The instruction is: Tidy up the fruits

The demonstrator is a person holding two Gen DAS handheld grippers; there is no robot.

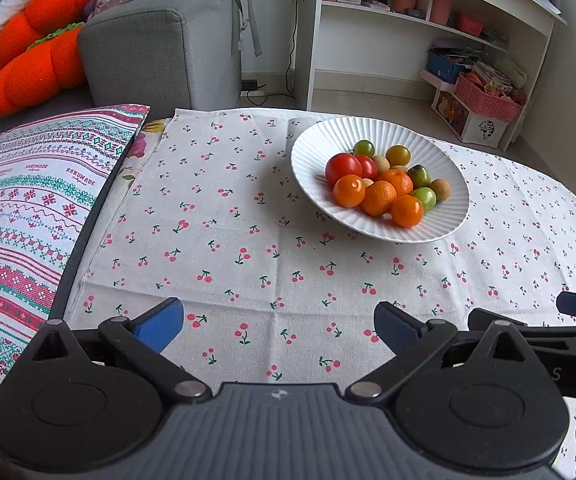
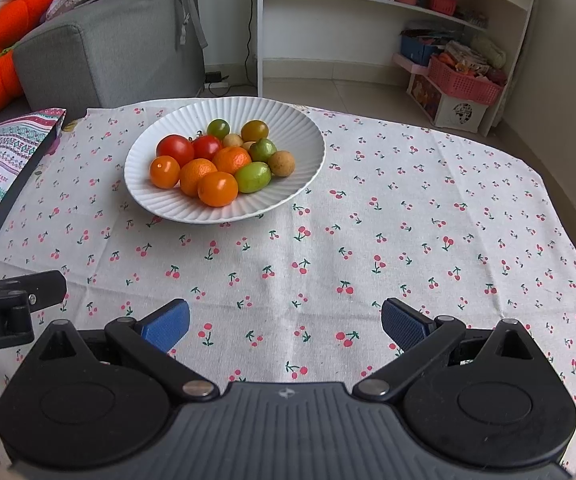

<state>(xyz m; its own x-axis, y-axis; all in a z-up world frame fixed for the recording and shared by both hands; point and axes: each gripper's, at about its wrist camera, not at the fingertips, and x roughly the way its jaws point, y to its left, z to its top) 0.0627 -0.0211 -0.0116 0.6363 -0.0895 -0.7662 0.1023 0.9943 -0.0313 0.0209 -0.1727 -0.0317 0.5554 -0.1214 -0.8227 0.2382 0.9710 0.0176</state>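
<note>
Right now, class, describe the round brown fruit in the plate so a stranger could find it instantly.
Find the white ribbed plate on the cherry-print tablecloth. At the right edge of its fruit pile, beside the two green fruits, sits the brown fruit: dull tan and matte, unlike its glossy neighbours.

Ahead of me a plate [image 2: 224, 208] sits on the tablecloth [image 2: 407, 240], to the left of my right gripper [image 2: 286, 326] and to the right of my left gripper [image 1: 279, 328], with the fruits [image 2: 216, 160] heaped together in it. A pillow [image 1: 28, 208] lies left of the cloth, touching its edge, and a sofa [image 1: 148, 52] stands behind the pillow. Beyond the table's far side a shelf unit [image 2: 387, 20] stands against the wall, baskets [image 2: 463, 80] on the floor at its right.
</note>
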